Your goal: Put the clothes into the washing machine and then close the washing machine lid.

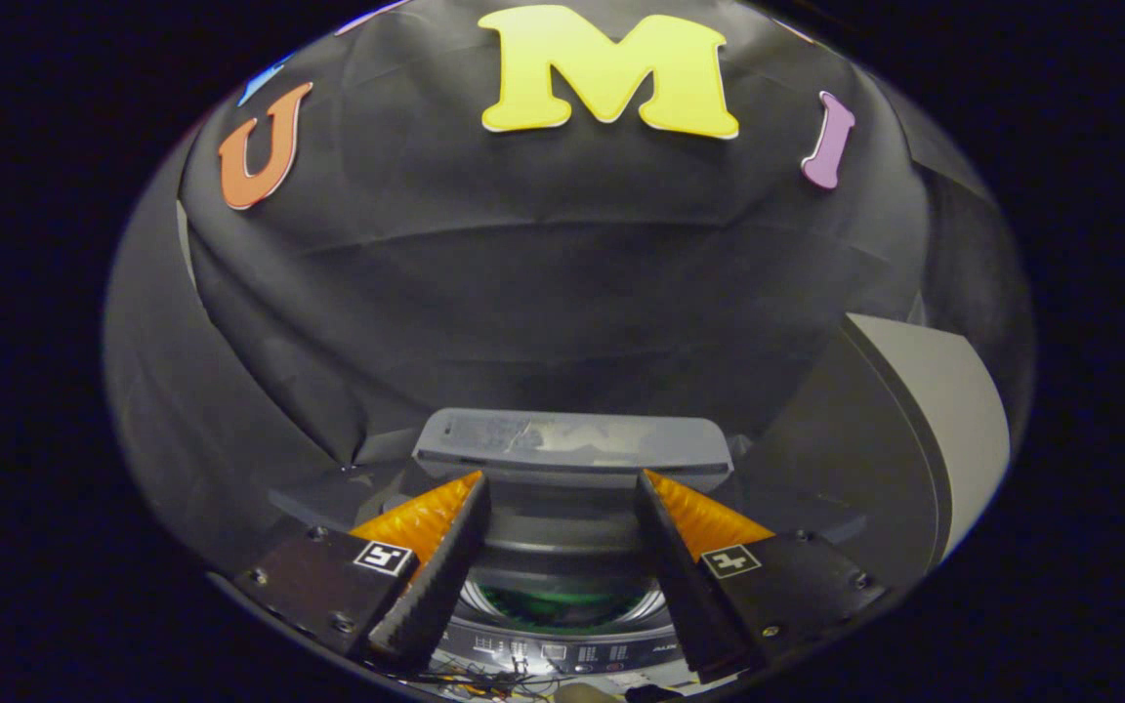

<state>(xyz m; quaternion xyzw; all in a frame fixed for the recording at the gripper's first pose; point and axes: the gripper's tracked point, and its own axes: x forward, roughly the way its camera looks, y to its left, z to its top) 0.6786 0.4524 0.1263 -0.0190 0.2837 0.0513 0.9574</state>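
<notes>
My gripper (562,483) is open, its two fingers spread wide with nothing between them. Below and between the fingers lies the top-loading washing machine (562,649), its drum opening (562,603) showing something green inside. The machine's grey lid (572,441) stands raised just beyond the fingertips, leaning back toward the booth wall. A control panel strip runs along the machine's near edge under the fingers.
A tall grey panel (924,430) stands to the right of the machine. The black cloth wall closes off the space behind the lid. Loose cables (484,676) lie near the machine's front edge.
</notes>
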